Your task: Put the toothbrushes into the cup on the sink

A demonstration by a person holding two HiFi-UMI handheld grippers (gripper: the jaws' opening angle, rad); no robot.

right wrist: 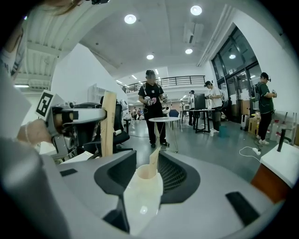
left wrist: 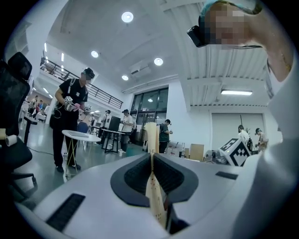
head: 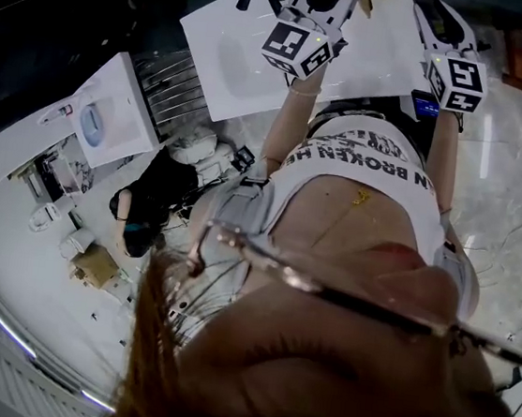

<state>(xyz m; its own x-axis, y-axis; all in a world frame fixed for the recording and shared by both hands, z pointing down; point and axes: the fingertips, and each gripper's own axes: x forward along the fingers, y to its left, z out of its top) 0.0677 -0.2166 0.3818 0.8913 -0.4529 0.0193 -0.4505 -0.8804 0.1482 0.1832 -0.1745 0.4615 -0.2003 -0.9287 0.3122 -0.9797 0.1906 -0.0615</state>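
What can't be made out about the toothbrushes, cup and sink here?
Left gripper view: the toothbrush clamped in the left gripper shows no clear bristles; lower end buried between the jaws.
Right gripper view: the cup in the right gripper hides the lower part of the stick inside it.
Head view: the sink is cut by the top edge and partly covered by both grippers.

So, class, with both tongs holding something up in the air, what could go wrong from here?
The left tongs pinch a thin toothbrush edge-on, so it may twist or slip out. The right tongs carry the cup with a second toothbrush inside, and tilting might tip that one out.
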